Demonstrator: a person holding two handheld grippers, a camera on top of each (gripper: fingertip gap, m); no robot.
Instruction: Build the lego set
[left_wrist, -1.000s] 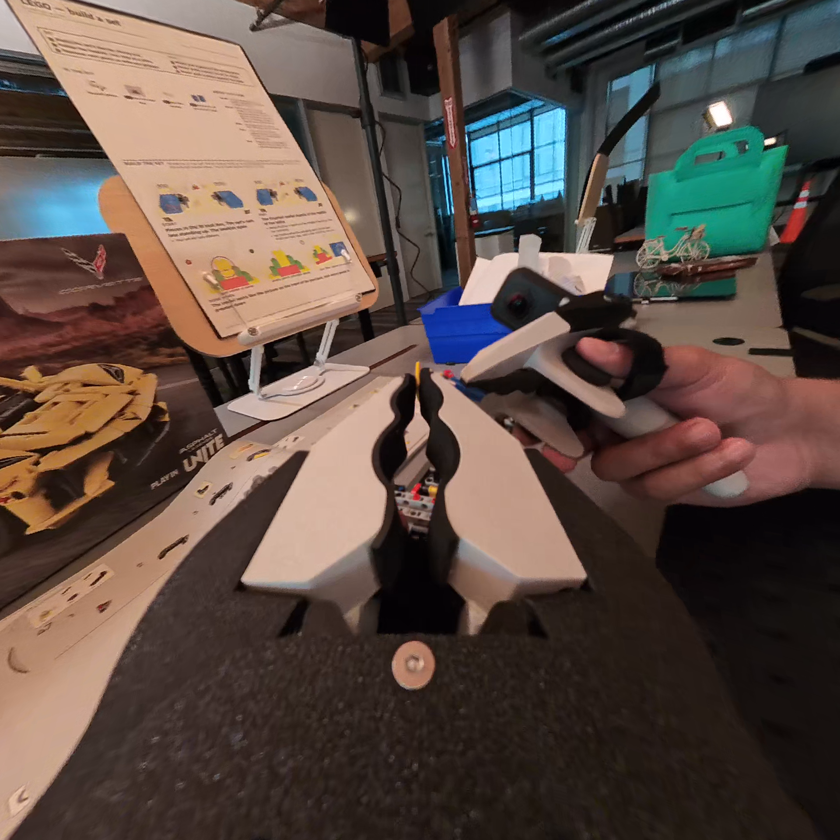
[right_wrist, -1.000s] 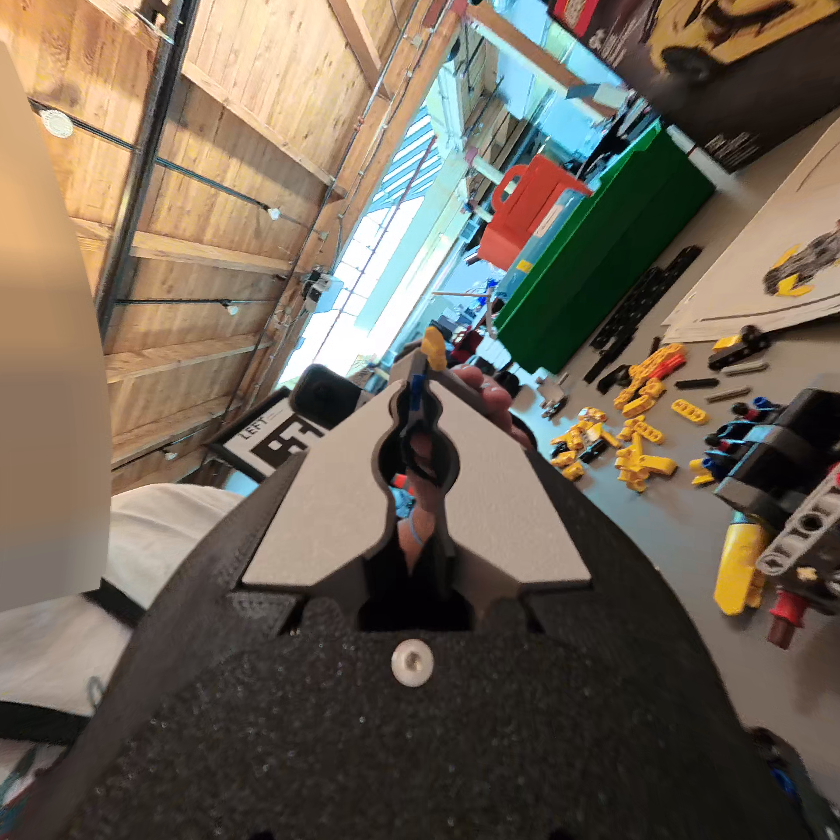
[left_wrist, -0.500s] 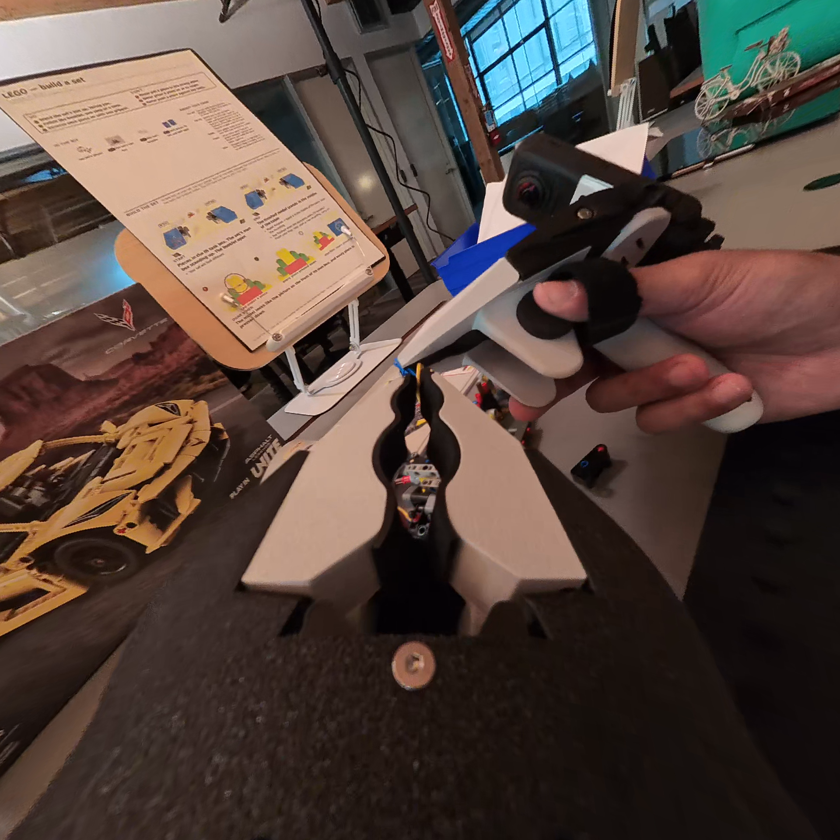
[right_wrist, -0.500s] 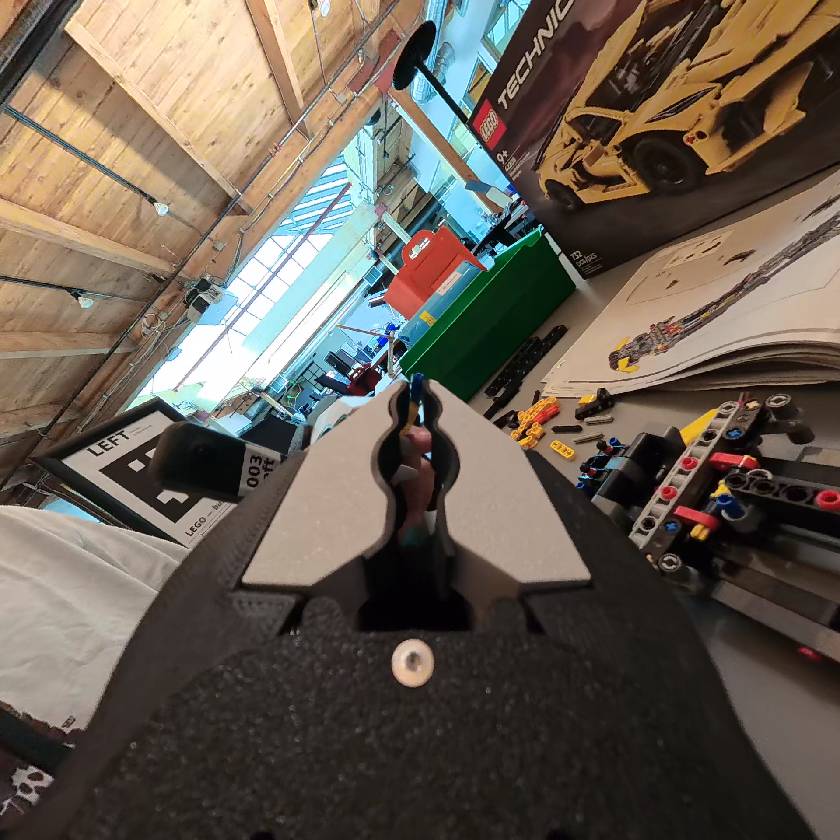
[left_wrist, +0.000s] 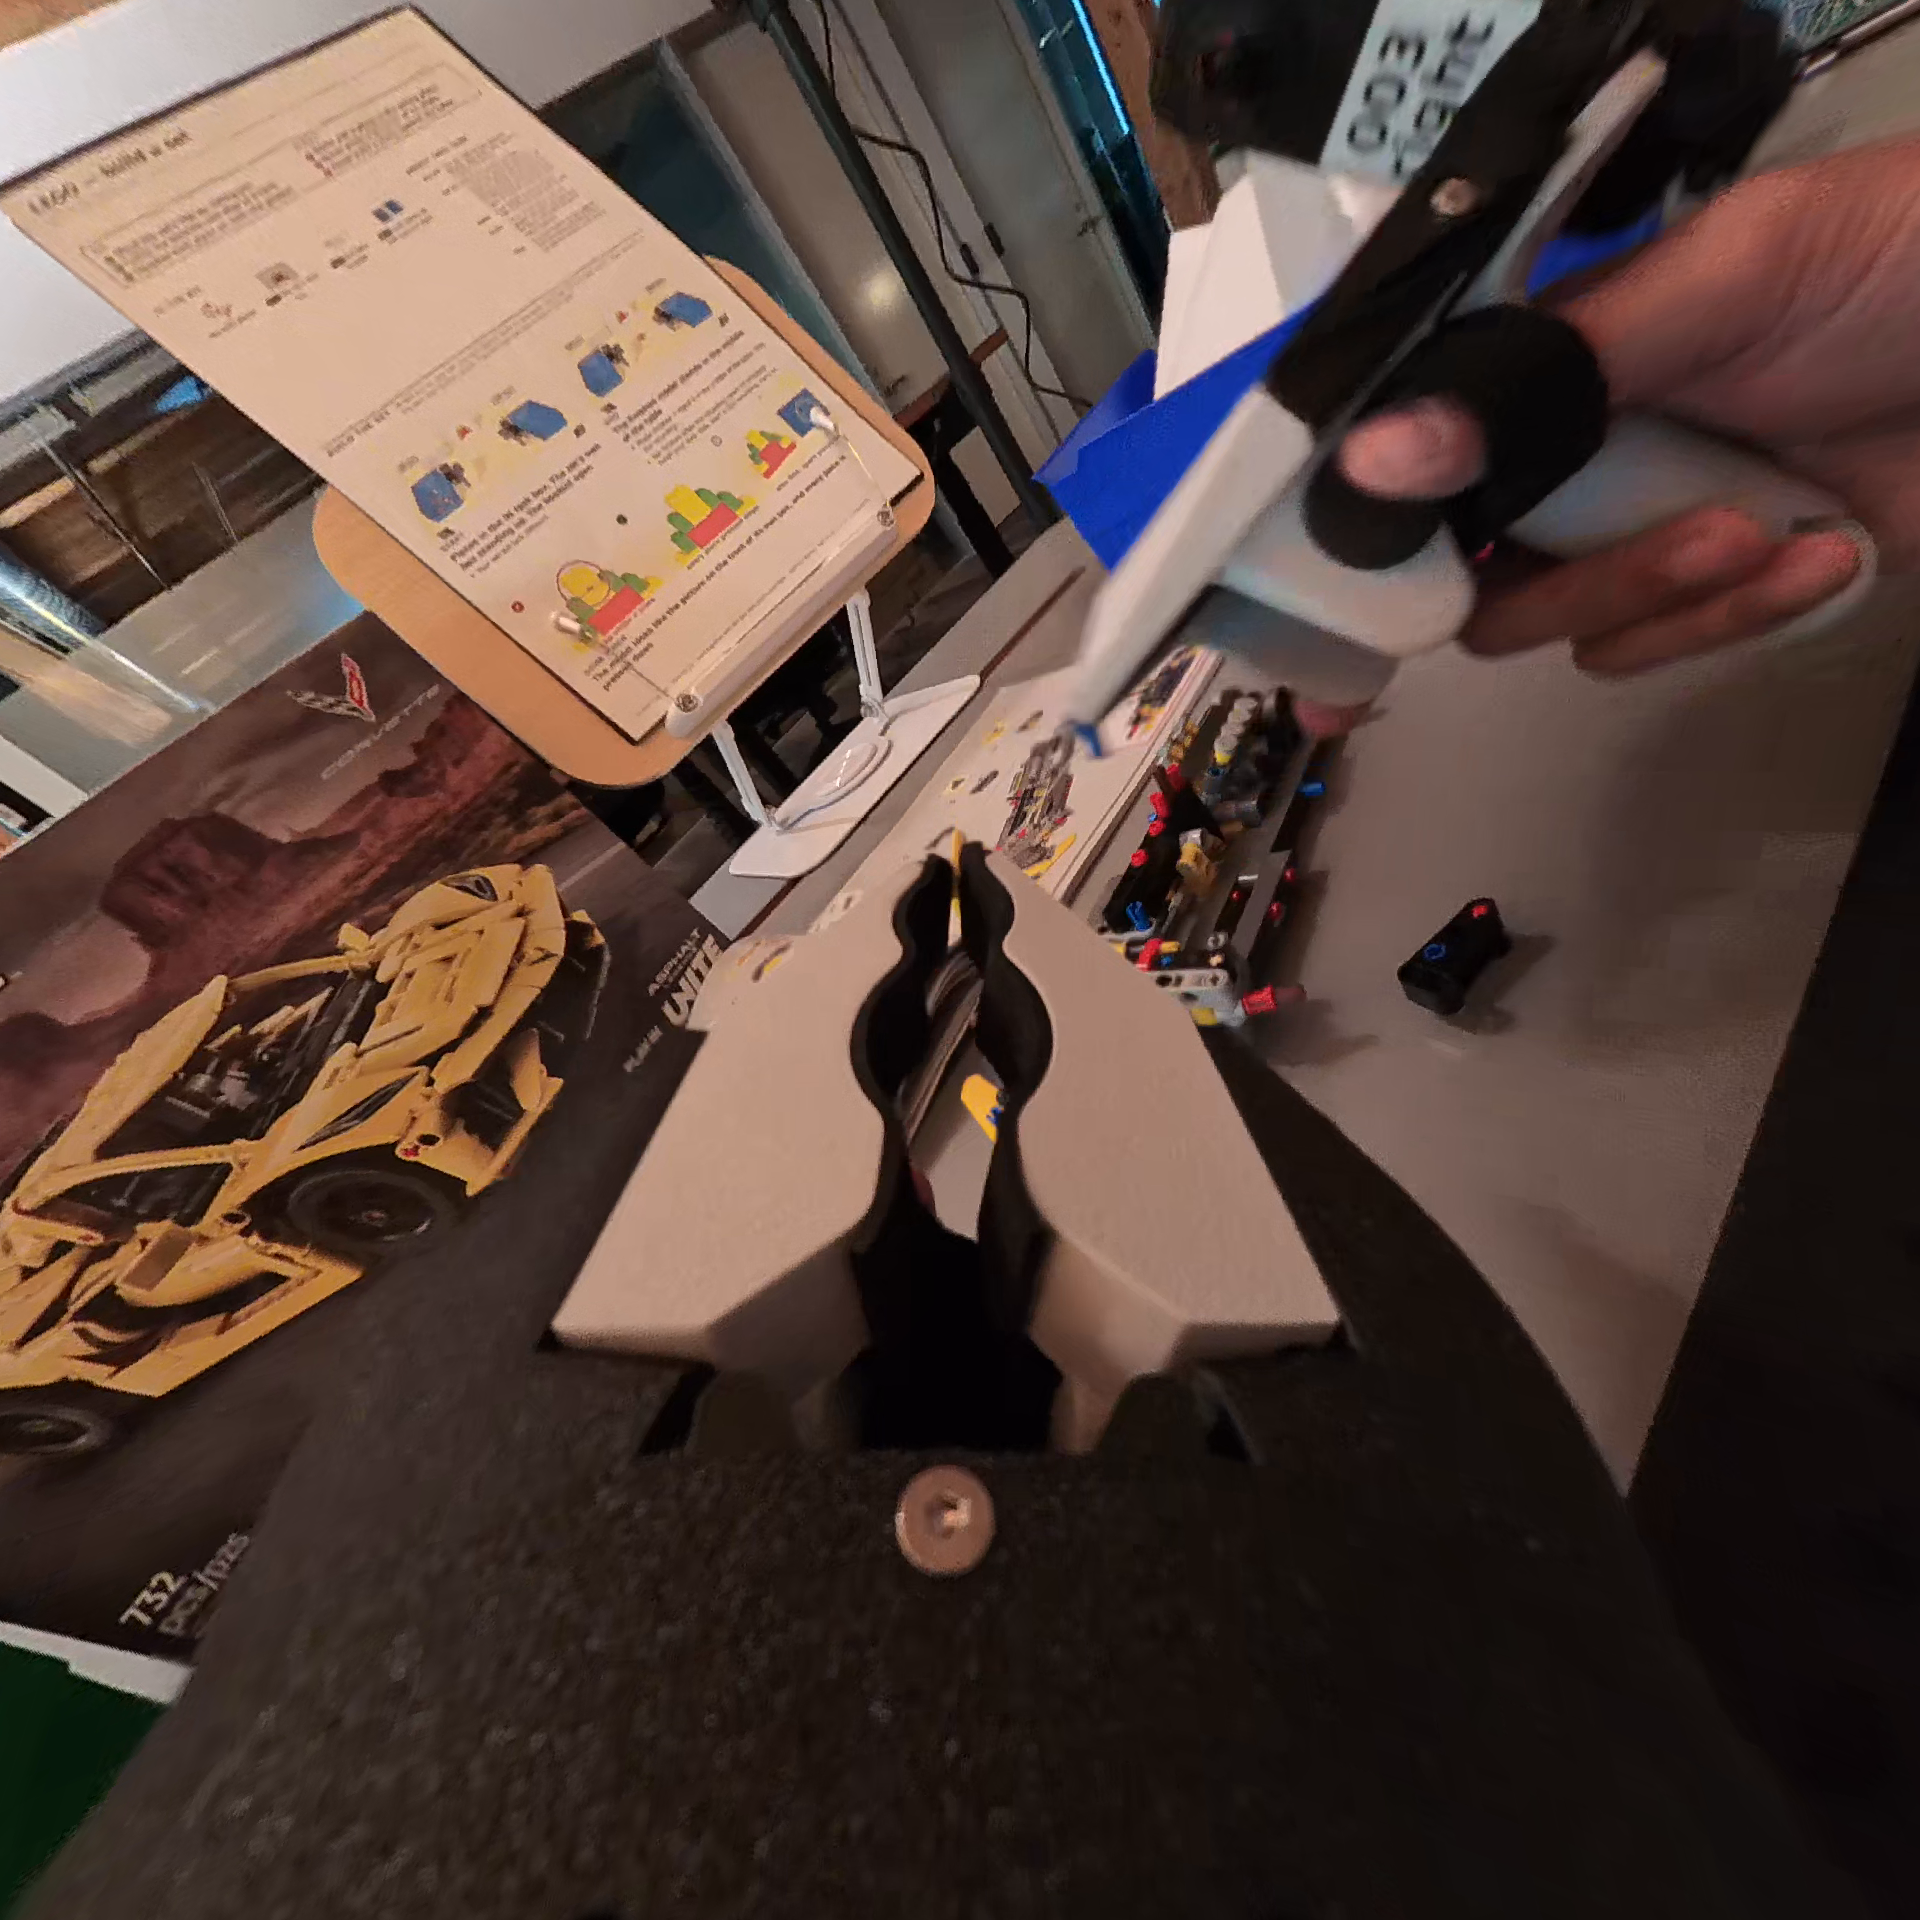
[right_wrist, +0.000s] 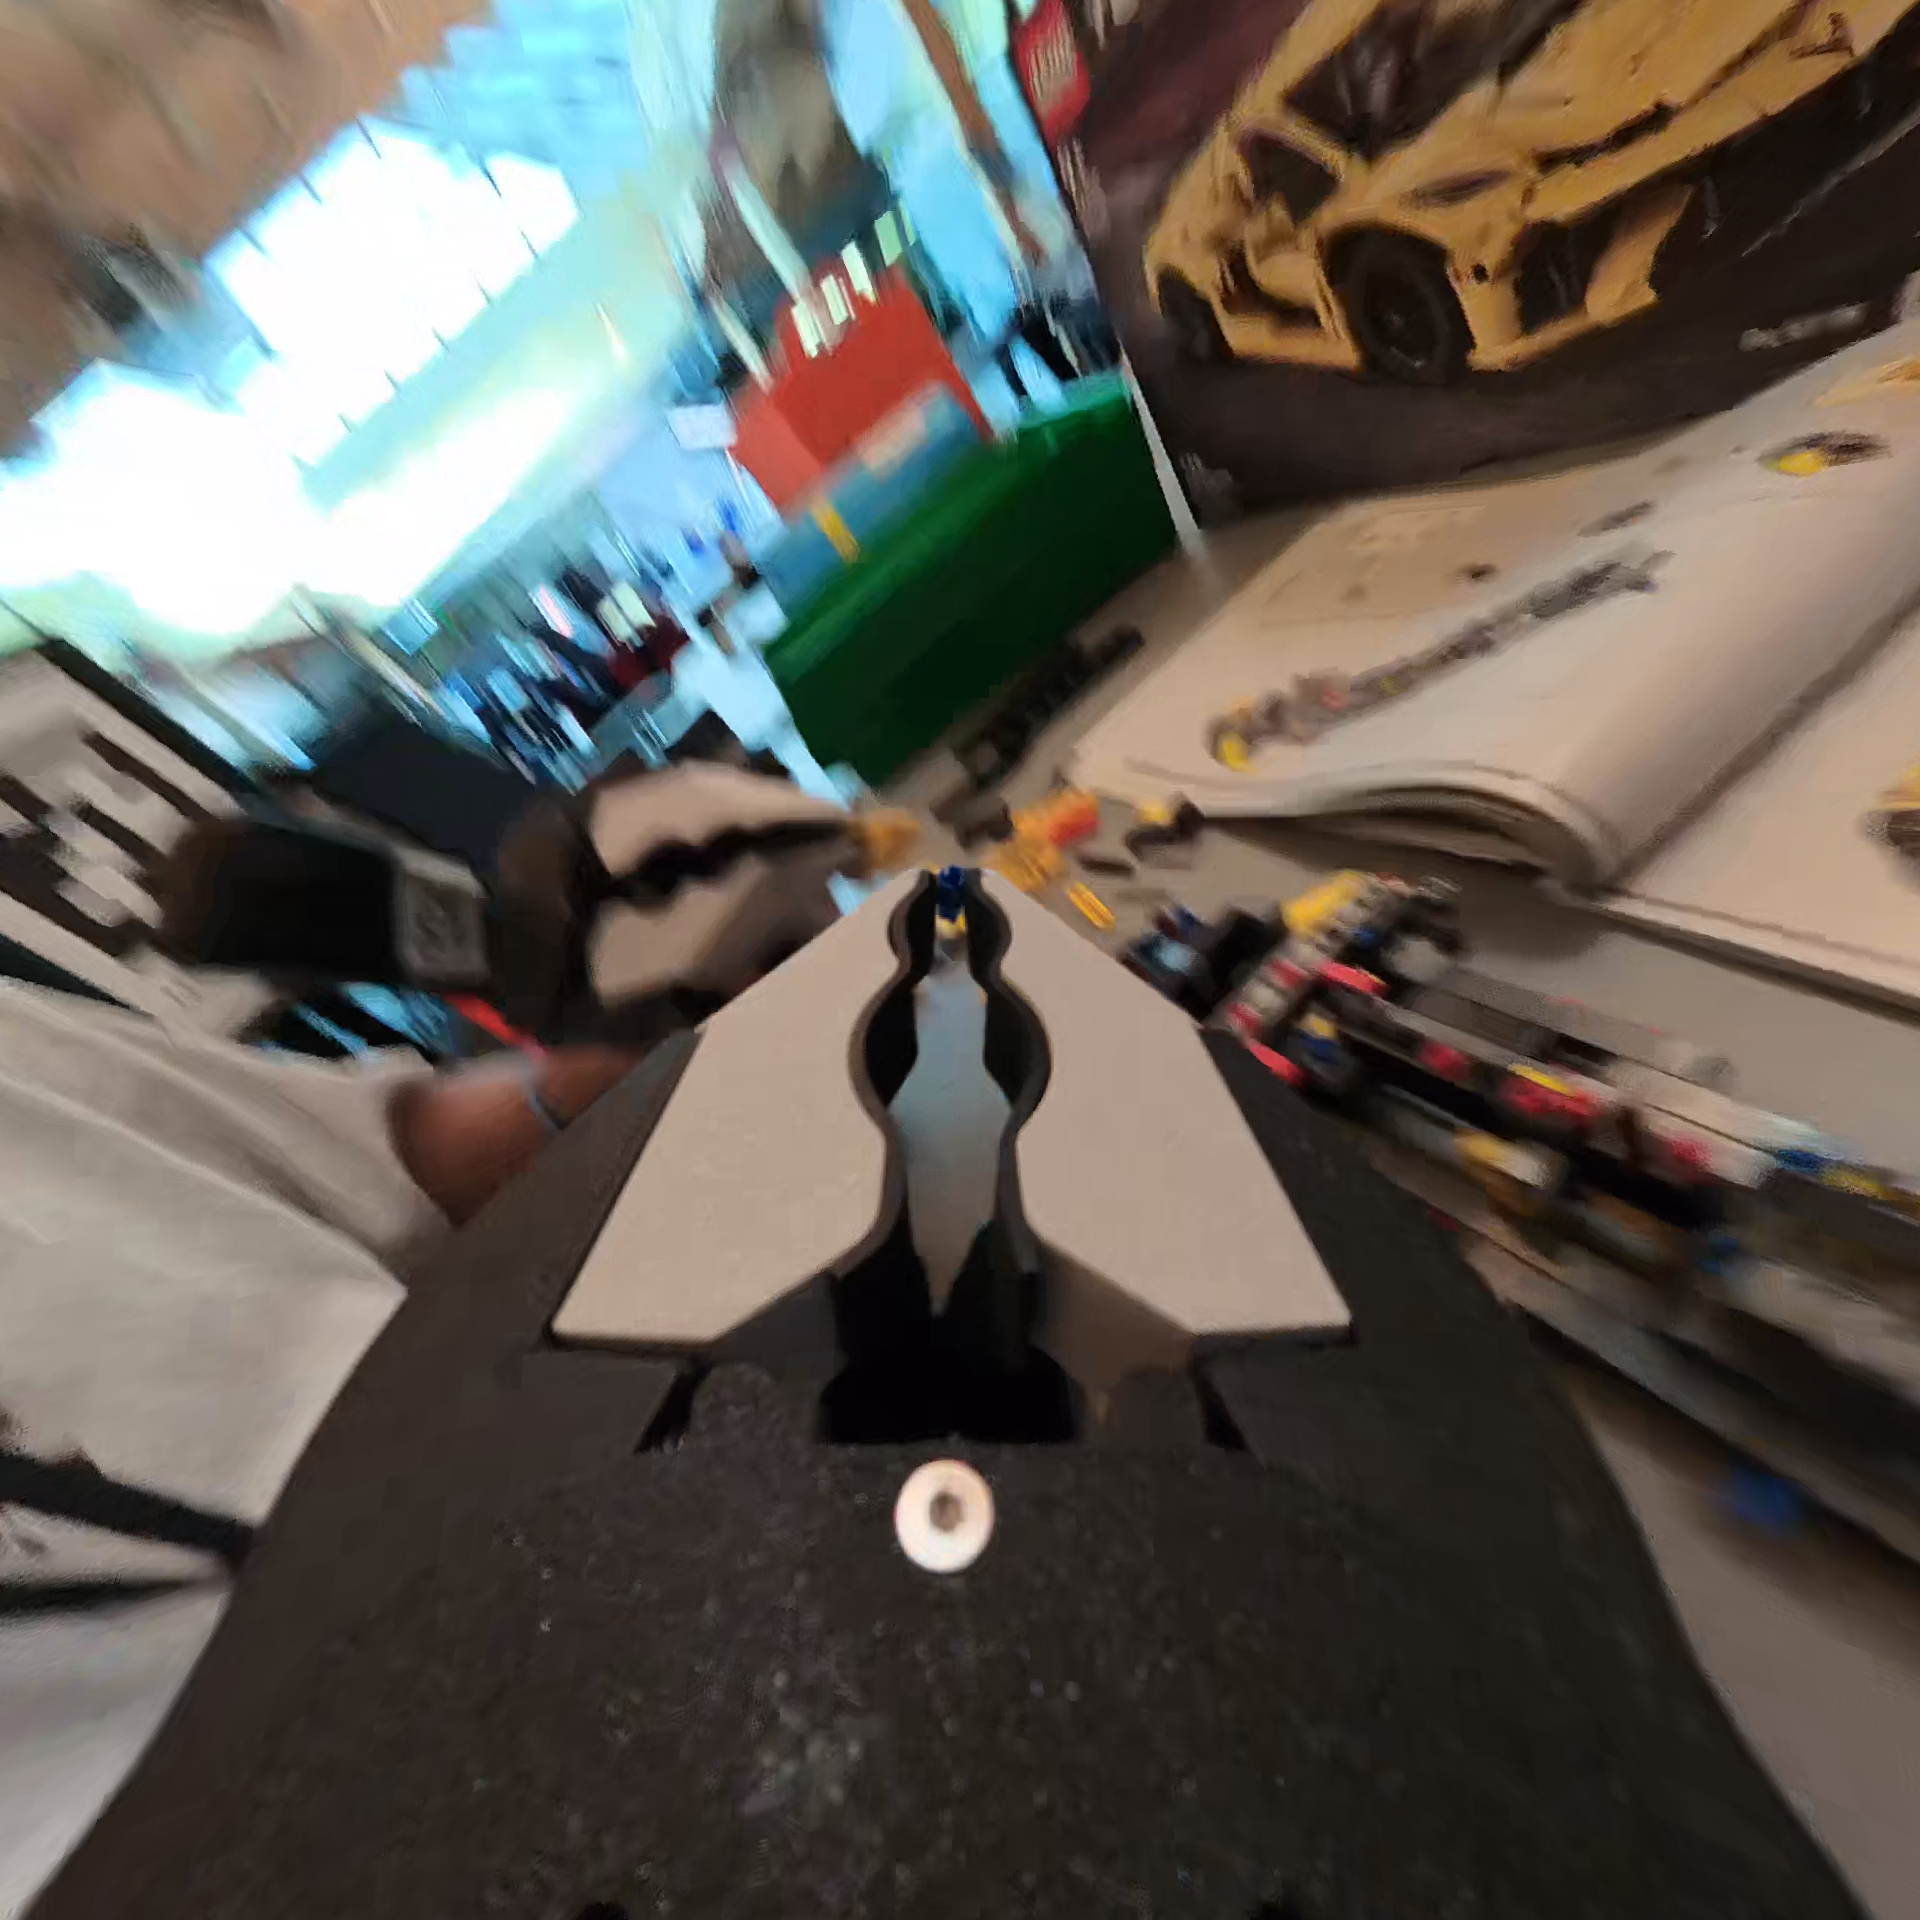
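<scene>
Nearest, the left gripper (left_wrist: 958, 878): jaws nearly together at the tips, a thin yellow piece (left_wrist: 955, 854) showing between them, so likely pinching it; its kind is too small to tell. Right gripper (right_wrist: 948, 896): jaws close-set, a small blue pin (right_wrist: 948, 885) clamped at the tips. Right wrist view is heavily motion-blurred.

Beyond, on the grey worktop (left_wrist: 1621, 935): the part-built chassis (left_wrist: 1205, 862), black beams studded with red, blue and yellow pins, beside the open instruction booklet (right_wrist: 1455, 727). Loose yellow parts (right_wrist: 1049, 831) farther off. Set box (left_wrist: 260, 1018) stands behind.

Step in hand, by my reading: carrying 2 small parts toward the chassis. Next move calls for lining the pin up with a beam hole, then pressing straight in.
</scene>
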